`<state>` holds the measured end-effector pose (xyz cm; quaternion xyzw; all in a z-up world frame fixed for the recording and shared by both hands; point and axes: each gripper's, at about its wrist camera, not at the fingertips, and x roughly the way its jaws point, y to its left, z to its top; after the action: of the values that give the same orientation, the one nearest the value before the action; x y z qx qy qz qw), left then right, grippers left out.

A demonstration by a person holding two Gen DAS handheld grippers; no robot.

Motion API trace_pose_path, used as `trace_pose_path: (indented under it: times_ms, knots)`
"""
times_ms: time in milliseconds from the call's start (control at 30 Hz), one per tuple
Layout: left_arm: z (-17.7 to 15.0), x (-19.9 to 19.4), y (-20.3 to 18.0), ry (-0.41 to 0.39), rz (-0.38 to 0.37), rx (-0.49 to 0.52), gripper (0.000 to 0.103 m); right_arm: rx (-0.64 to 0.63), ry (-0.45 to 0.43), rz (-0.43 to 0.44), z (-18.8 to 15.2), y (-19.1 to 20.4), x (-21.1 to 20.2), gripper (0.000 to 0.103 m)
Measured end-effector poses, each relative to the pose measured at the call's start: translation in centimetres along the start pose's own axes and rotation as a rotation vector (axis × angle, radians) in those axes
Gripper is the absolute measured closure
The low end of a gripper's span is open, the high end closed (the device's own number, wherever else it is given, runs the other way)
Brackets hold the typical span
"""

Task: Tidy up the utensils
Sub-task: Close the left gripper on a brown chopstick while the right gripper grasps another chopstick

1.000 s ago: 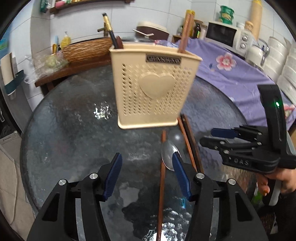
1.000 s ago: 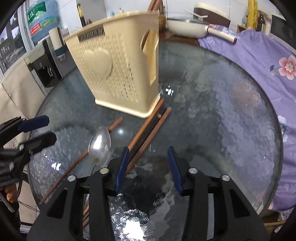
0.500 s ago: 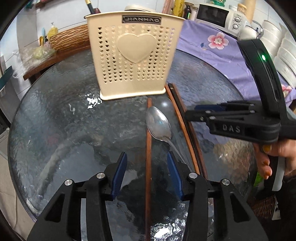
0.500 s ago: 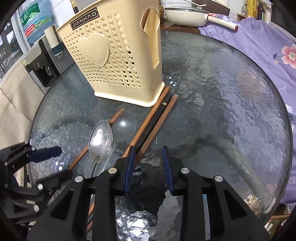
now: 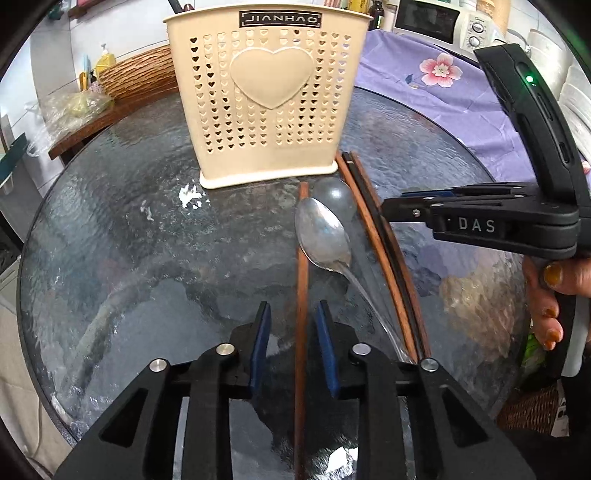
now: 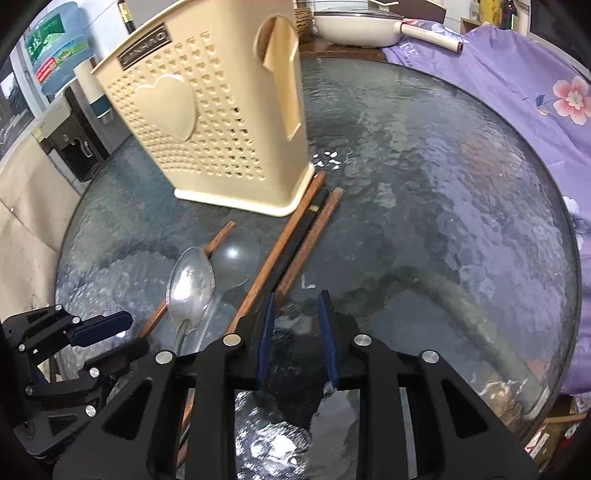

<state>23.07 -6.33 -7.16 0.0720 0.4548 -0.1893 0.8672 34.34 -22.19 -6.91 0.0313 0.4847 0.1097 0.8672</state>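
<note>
Both wrist views look closely down, sharing the holder (image 5: 266, 96).

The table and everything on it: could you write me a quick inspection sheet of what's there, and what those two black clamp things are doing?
Surface: round textured glass table, glare patches near the front edge.
Job's things: cream perforated utensil holder standing upright; single brown chopstick; metal spoon and clear spoon side by side; bundle of three chopsticks with ends by the holder's corner.
Clutter: nothing seen on the glass.
Grippers: left gripper open, straddling the single chopstick, not closed on it; right gripper open, just right of the bundle, holding nothing.
Cables: nothing seen.
Surroundings: purple floral cloth, microwave, white pan, water bottle.
</note>
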Motion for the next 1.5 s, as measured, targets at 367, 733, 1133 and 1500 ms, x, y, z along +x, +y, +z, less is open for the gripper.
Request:
trace_pose_path:
  times_ms: [367,733,1133,1500]
  knots:
    - [3.1,2.1,0.3,-0.011,0.067,-0.006,0.081,0.080,0.011,-0.003,2.9,-1.7,1.4,0.079]
    - [5.3,3.5,2.0,-0.018,0.097,-0.053,0.082,0.105,0.017,0.009,4.6,-1.5,2.4,0.080]
    - [7.1,4.6,4.3,0.002,0.100,-0.118,0.089,0.089,0.035,-0.069,8.0,-1.0,4.3,0.088]
    - [8.8,5.6,5.1,0.021,0.083,-0.140,0.093,0.048,0.038,-0.075,7.0,-0.9,4.4,0.094]
